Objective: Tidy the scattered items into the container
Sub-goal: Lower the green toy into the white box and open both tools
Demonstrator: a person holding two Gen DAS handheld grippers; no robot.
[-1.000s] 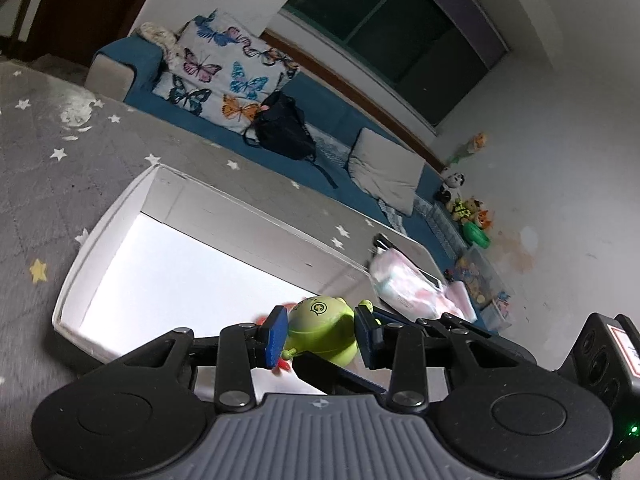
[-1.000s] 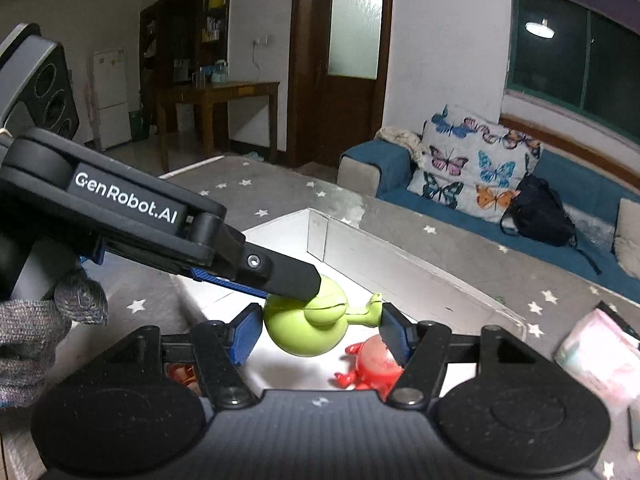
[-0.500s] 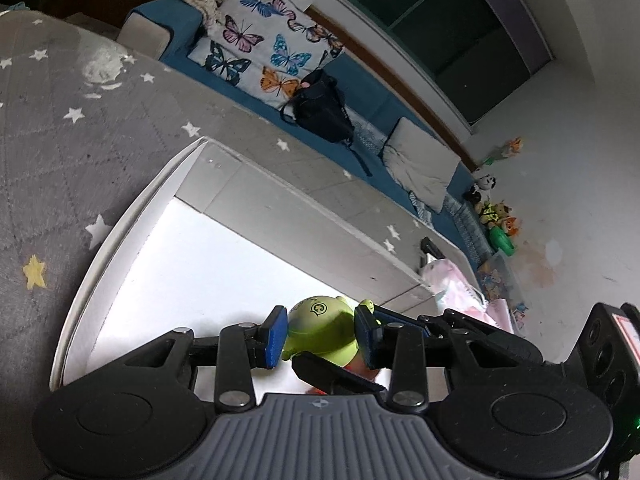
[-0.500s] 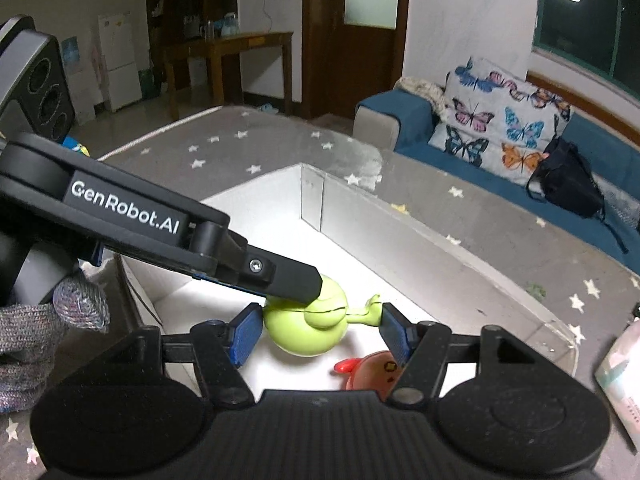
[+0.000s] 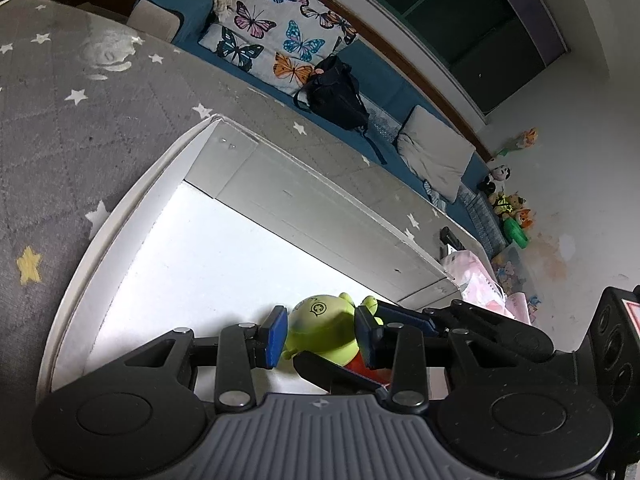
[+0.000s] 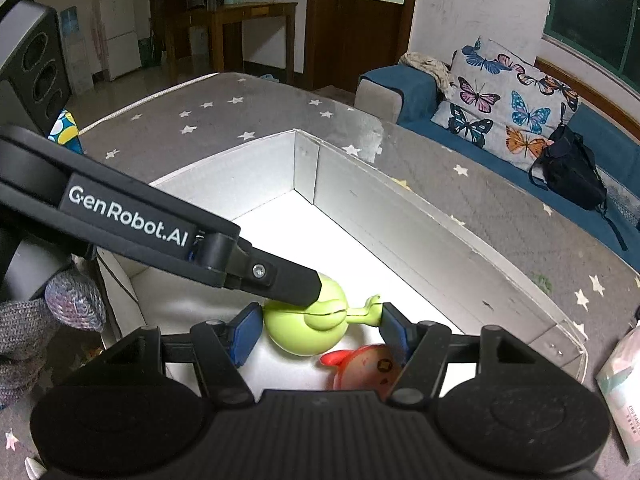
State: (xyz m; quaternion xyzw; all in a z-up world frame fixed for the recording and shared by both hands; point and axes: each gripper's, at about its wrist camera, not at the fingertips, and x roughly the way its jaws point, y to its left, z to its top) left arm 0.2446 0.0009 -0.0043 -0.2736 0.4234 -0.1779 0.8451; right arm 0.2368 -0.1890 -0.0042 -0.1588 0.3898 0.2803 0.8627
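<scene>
Green toy: we see a smooth, glossy, rounded lime figure [image 5: 324,330] with small stalk-like ears, low inside the container; whether it touches the floor of it we cannot tell.
Container: we note a shallow white cardboard box [image 6: 440,232], matte walls, bright flat floor, sitting on the worktop.
Red toy: we see a round, shiny red-orange figure [image 6: 370,368] on the container floor, just beside the green one.
Worktop: we record grey quilted fabric [image 5: 80,128] printed with white stars.
Left gripper: we find it [image 5: 320,334] reaching over the container's near edge, blue pads pressed on both flanks of the green toy, jaws clamped on it.
Right gripper: we see it [image 6: 318,328] level and low over the container, jaws apart, blue pads flanking the green toy; contact we cannot tell.
Pink packet: we note a soft, crinkled plastic pack [image 5: 478,276] beyond the container's far end.
</scene>
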